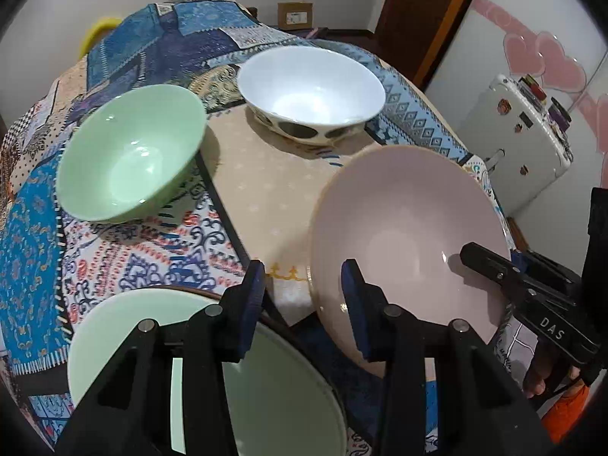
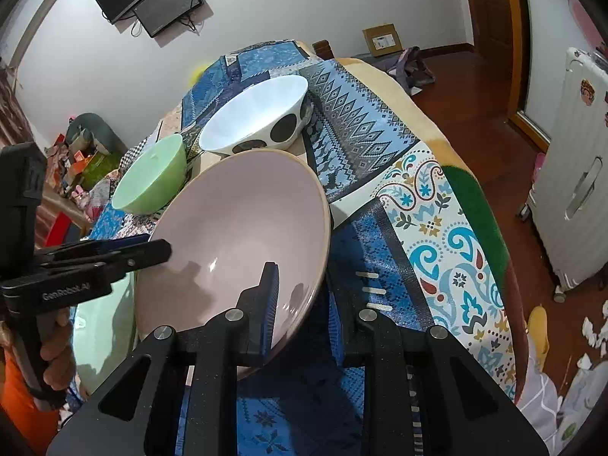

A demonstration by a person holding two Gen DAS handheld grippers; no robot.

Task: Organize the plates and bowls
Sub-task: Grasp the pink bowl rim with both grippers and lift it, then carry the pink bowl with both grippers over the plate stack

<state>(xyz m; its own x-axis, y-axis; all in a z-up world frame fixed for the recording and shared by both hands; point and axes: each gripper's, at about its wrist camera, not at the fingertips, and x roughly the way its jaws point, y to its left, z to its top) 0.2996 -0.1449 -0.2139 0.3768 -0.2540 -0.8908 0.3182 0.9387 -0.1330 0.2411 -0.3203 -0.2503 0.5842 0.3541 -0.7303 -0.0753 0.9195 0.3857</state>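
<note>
At the far left of the patchwork tablecloth (image 1: pixel 34 228) a pale green bowl (image 1: pixel 131 155) sits upright, and nearer, at the lower left of the left wrist view, a pale green plate (image 1: pixel 114 342) with a dark rim lies flat, partly hidden under the left gripper (image 1: pixel 304 296). That gripper's jaws stand apart with blue pads (image 1: pixel 252 304) showing; nothing is pressed between them, though the right-hand pad reaches just over the near-left rim of the pink bowl (image 1: pixel 406 228). Toward the middle and far side a white bowl with dark spots (image 1: pixel 311 87) rests upright on a beige placemat (image 1: pixel 266 190), apart from the green bowl. To its right and nearer, the large pink bowl is tilted, its inside facing the left camera and its near edge raised. The right gripper (image 2: pixel 300 304) is clamped on that bowl's near rim: in the right wrist view one blue pad lies against the inner wall and the other finger is behind the outer wall. From the left wrist view the same gripper enters from the right edge, its black finger lying over the bowl's inside. A hand (image 2: pixel 57 364) with an orange sleeve (image 2: pixel 17 399) holds the left gripper's handle. At the far right a white suitcase (image 2: pixel 570 190) stands on the wooden floor (image 2: pixel 475 87).
</note>
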